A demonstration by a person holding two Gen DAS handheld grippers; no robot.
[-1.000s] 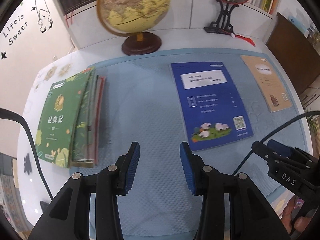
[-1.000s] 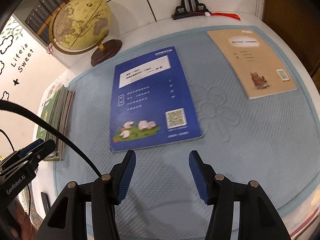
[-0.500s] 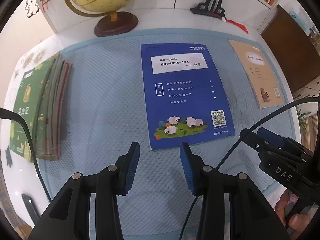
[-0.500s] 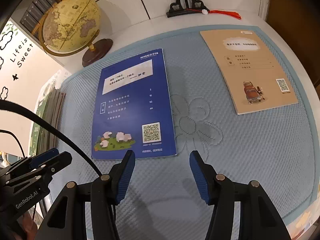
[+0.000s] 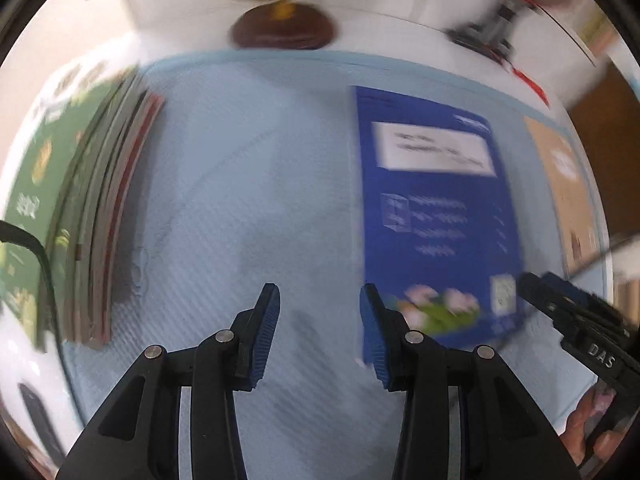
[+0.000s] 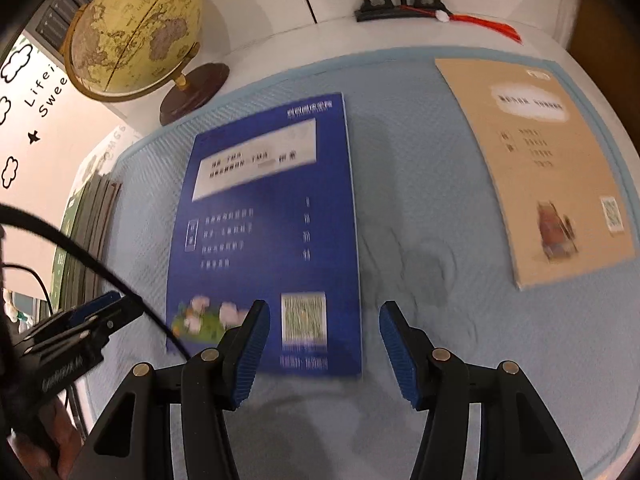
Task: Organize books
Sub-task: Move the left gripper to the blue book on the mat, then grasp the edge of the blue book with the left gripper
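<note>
Although both views are smeared by motion, the layout reads well enough. On the mat the blue book lies flat, face up, at the middle. A tan book lies flat to its right, apart from it, and a stack of books with a green cover on top sits at the mat's left edge. A globe stands beyond the mat at the far left.

The right gripper hangs with its jaws spread and nothing between them, just over the blue book's near right corner; its left finger overlaps the cover in the right wrist view, but I cannot tell whether it touches. The left gripper is likewise spread and empty, over bare mat between the stack and the blue book, its right finger by the book's near left corner.

I judge the blue book to be a thin paperback: light, floppy, with a glossy cover that may slip under the pads. Lying flush on a soft quilted mat, it offers no edge to pinch from above. The near edge looks like the best place to take it, with one finger pressing into the mat to slide under. Held by one corner it would probably droop, so a grip nearer the spine side or the middle of that edge should carry better.
</note>
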